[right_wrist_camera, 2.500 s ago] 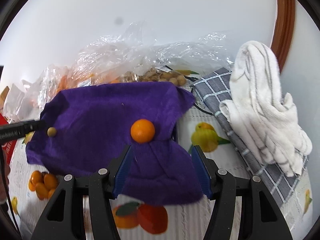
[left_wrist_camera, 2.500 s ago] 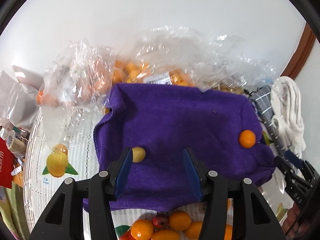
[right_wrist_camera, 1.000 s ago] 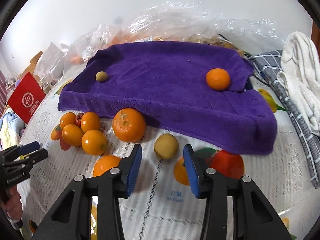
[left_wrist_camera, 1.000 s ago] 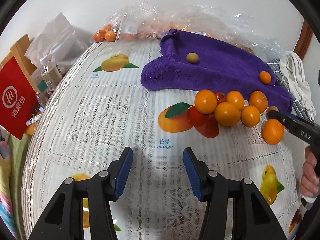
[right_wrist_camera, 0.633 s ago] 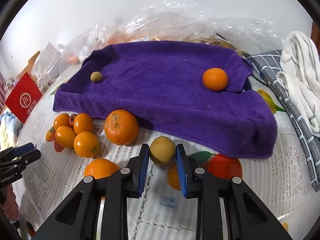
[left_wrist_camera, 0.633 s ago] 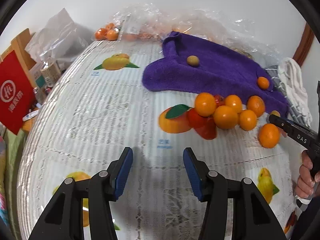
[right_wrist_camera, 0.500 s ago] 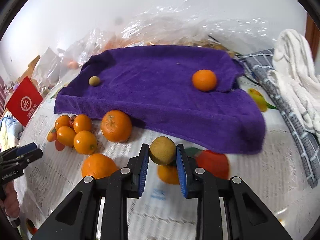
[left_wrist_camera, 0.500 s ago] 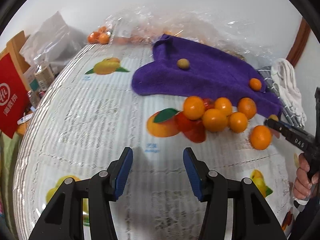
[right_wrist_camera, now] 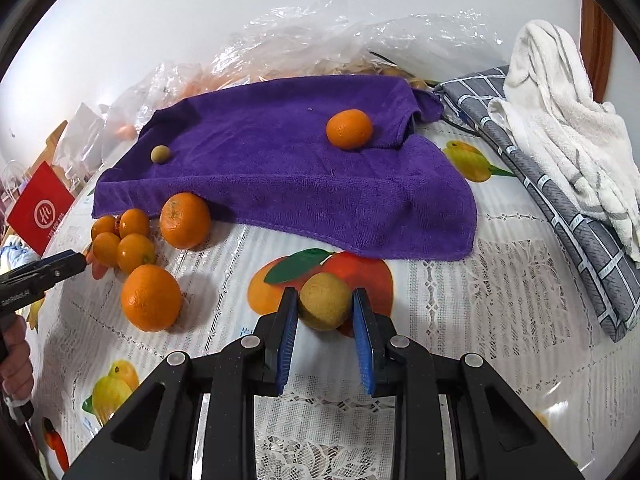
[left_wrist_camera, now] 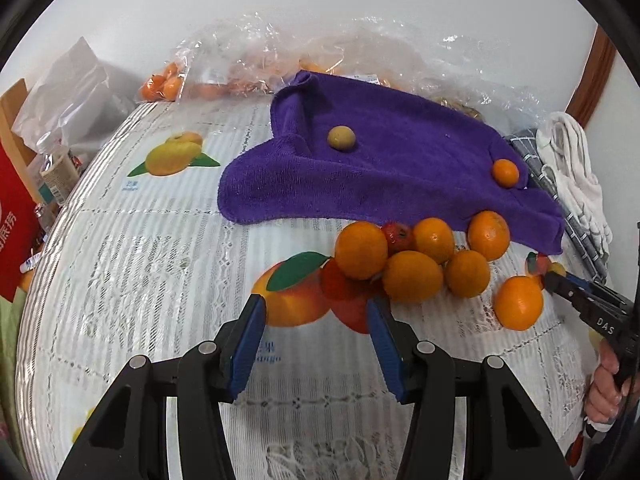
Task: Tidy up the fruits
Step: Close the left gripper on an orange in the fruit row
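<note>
My right gripper [right_wrist_camera: 325,304] is shut on a yellow-brown round fruit [right_wrist_camera: 325,306], just over the tablecloth in front of the purple towel [right_wrist_camera: 288,168]. The towel carries a small yellow-brown fruit [right_wrist_camera: 160,154] at its left and an orange [right_wrist_camera: 349,129] at its right. A cluster of several oranges [left_wrist_camera: 412,260] with a small red fruit [left_wrist_camera: 397,233] lies before the towel's near edge; one orange [left_wrist_camera: 518,302] sits apart by the right gripper [left_wrist_camera: 560,276]. My left gripper [left_wrist_camera: 316,320] is open and empty, just short of the cluster.
Clear plastic bags of fruit [left_wrist_camera: 256,64] line the back wall. A grey checked cloth [right_wrist_camera: 560,200] and white towel [right_wrist_camera: 560,92] lie at the right. A red box [right_wrist_camera: 40,208] and bottles [left_wrist_camera: 56,172] stand at the left edge. The tablecloth [left_wrist_camera: 160,240] has printed fruit pictures.
My right gripper closed on the yellow-brown fruit and now holds it. My left gripper pulled back from the towel, then moved in toward the orange cluster.
</note>
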